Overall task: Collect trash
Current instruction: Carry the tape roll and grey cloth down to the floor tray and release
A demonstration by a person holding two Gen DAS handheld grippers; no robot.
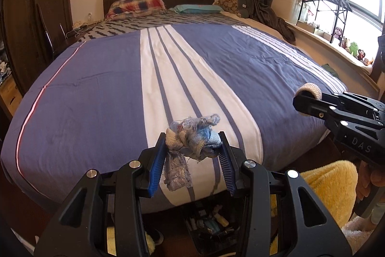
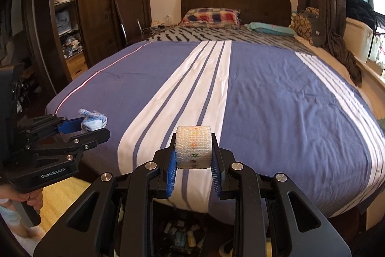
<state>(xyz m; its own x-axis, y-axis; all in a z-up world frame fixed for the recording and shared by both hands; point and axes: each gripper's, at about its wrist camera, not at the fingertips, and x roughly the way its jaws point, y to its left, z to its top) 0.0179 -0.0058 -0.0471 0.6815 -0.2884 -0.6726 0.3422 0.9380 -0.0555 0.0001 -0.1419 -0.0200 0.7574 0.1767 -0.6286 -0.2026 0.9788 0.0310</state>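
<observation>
My left gripper (image 1: 192, 145) is shut on a frayed blue and white rag wad (image 1: 192, 136), whose loose tail hangs down between the blue pads. It hovers over the foot end of the bed (image 1: 96, 100). My right gripper (image 2: 193, 148) is shut on a white netted roll (image 2: 193, 147) with small coloured marks, also above the bed's foot end. Each gripper shows in the other's view: the right gripper (image 1: 306, 95) with its roll at the right edge, the left gripper (image 2: 92, 123) with the rag wad (image 2: 93, 122) at the left.
A bin of trash (image 1: 211, 223) sits on the floor below the bed's foot, between the fingers. A yellow fluffy rug (image 1: 332, 187) lies to its right. A dark wardrobe (image 2: 72, 16) stands left, a window ledge with toys (image 1: 349, 47) right. A hand (image 2: 33, 199) holds the left gripper's handle.
</observation>
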